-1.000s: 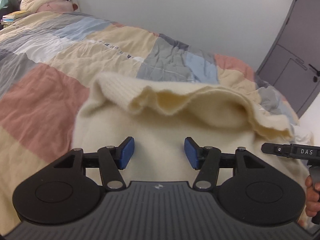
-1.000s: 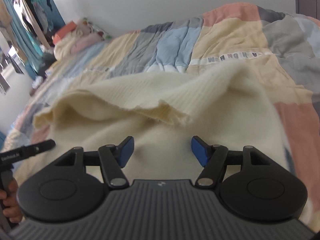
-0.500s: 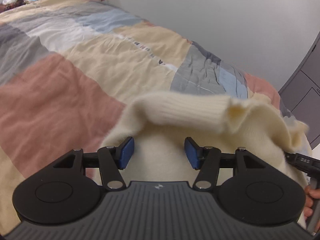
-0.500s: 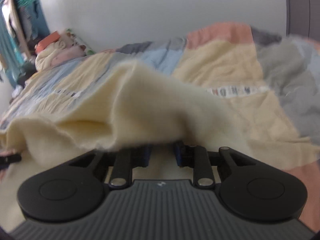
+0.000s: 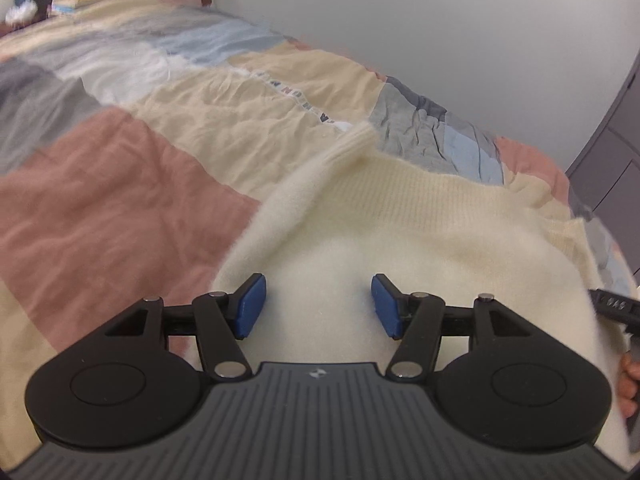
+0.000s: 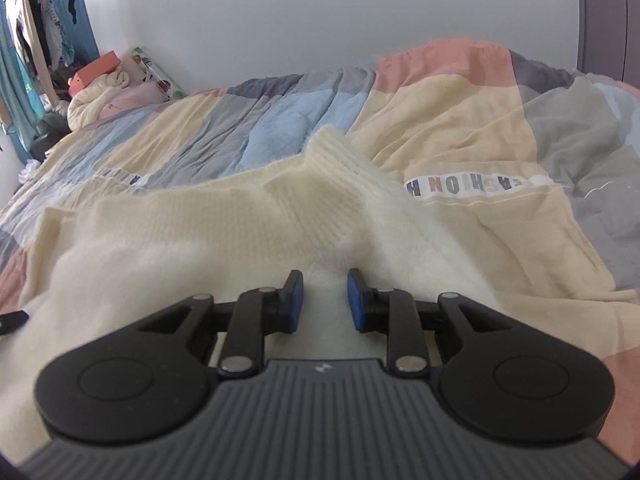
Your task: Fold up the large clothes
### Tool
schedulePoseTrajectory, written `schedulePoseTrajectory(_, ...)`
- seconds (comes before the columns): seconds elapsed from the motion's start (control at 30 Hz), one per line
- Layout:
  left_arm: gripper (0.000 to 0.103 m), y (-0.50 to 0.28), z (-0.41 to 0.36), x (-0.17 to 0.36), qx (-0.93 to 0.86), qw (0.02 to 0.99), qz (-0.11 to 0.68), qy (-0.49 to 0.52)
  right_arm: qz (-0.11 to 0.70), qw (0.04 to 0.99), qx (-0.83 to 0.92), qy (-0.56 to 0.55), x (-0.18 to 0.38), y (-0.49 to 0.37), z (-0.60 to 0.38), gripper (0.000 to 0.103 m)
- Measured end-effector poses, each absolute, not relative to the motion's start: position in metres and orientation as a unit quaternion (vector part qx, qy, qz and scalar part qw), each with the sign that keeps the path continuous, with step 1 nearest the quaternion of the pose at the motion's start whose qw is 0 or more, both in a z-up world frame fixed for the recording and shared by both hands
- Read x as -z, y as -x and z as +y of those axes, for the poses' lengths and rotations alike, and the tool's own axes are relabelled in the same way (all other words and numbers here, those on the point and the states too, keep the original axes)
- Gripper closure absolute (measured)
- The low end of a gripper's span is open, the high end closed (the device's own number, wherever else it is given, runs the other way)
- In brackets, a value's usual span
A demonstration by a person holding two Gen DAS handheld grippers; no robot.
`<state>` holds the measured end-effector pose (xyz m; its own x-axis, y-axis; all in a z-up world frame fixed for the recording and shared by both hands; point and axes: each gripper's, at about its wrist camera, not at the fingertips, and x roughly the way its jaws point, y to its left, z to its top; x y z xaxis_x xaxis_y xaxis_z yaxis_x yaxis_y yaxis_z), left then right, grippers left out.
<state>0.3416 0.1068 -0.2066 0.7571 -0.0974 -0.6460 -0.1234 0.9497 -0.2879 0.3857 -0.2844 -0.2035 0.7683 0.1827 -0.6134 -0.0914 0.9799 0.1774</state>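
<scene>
A cream fuzzy knit sweater lies spread on the patchwork quilt, its ribbed edge pointing away from me. My left gripper hovers over the sweater's near left part, jaws wide, nothing pinched. In the right wrist view the sweater puckers into a ridge that runs to my right gripper, whose blue pads stand close together with a fold of knit pressed between them. The right gripper's black tip and a person's hand show at the left view's right edge.
The quilt covers the whole bed in pink, beige, grey and blue blocks. A white wall runs behind it, with a grey door at the right. Bundled bedding and an orange box sit at the far left; clothes hang beyond.
The right jaws went from wide to narrow on a fold of the sweater. The raised, billowing ribbed edge has come down and now lies flatter, farther away on the quilt.
</scene>
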Motion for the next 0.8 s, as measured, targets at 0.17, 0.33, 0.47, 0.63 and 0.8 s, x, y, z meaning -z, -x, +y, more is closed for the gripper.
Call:
schedulePoseTrajectory(0.17, 0.039, -0.317, 0.083, 0.191, -0.019, 0.941, 0.321, 0.101, 0.328, 0.939, -0.086, -0.057, 0.191, -0.362, -0.281, 0.073)
schedulePoseTrajectory(0.33, 0.039, -0.29, 0.067, 0.177, -0.016, 0.955, 0.287, 0.076, 0.32, 0.938, -0.12, -0.06, 0.177, -0.335, -0.273, 0.073)
schedulePoseTrajectory(0.47, 0.039, -0.277, 0.058, 0.173, -0.007, 0.962, 0.265, 0.069, 0.31, 0.937, -0.151, -0.059, 0.167, -0.322, -0.259, 0.073)
schedulePoseTrajectory(0.63, 0.039, -0.285, 0.05, 0.184, 0.009, 0.955, 0.292, 0.061, 0.327, 0.926, -0.181, -0.052, 0.171, -0.325, -0.233, 0.073)
schedulePoseTrajectory(0.8, 0.038, -0.292, 0.044, 0.196, 0.008, 0.952, 0.303, 0.044, 0.348, 0.919, -0.185, -0.003, 0.193, -0.337, -0.213, 0.073)
